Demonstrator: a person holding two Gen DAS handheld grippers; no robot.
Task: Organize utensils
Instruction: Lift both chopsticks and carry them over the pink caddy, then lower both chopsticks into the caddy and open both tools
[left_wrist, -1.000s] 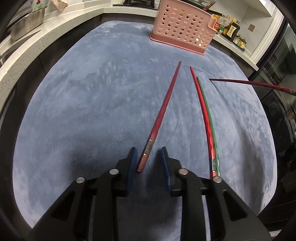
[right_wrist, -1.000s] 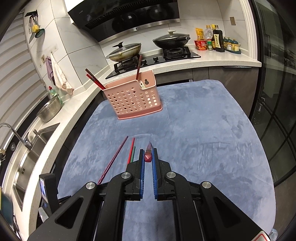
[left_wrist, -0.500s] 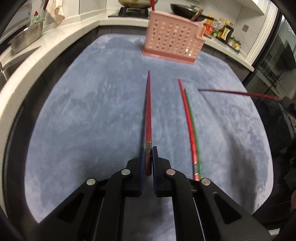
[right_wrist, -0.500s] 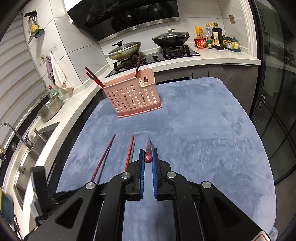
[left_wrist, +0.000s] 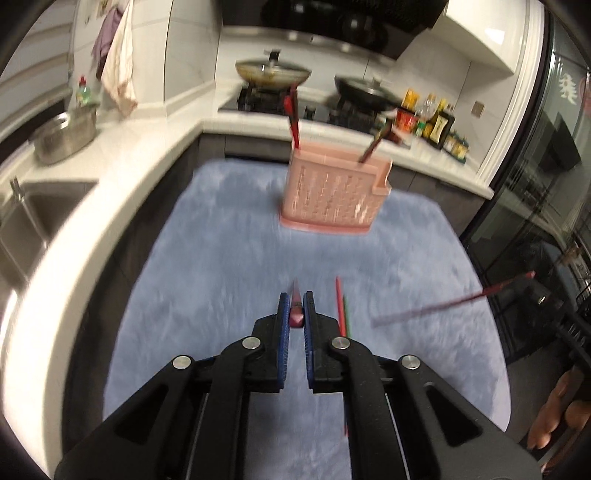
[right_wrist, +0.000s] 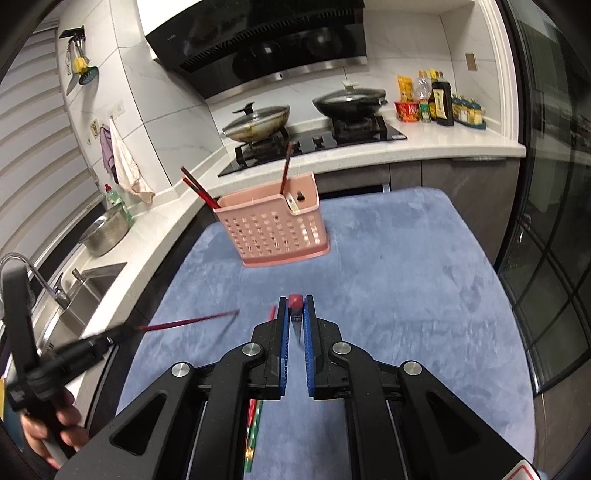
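My left gripper (left_wrist: 296, 308) is shut on a red chopstick (left_wrist: 296, 317) and holds it lifted above the blue mat (left_wrist: 221, 258); it shows in the right wrist view as a blurred red chopstick (right_wrist: 188, 323) held at the left. My right gripper (right_wrist: 296, 314) is shut on another red chopstick (right_wrist: 295, 306), seen from the left wrist as a blurred stick (left_wrist: 454, 301). A red chopstick (left_wrist: 338, 306) and a green chopstick (left_wrist: 346, 314) lie side by side on the mat. The pink perforated basket (right_wrist: 273, 229) stands at the mat's far side with several chopsticks upright in it.
A white counter wraps the left and back, with a sink (right_wrist: 85, 291), a metal bowl (right_wrist: 105, 232), a stove with two lidded pans (right_wrist: 258, 123) and sauce bottles (right_wrist: 439, 99). A dark glass door (right_wrist: 554, 221) stands to the right of the mat.
My left gripper closed on the red chopstick that lay on the mat and lifted it, tilting up toward the basket. My right gripper kept its chopstick and rose slightly.
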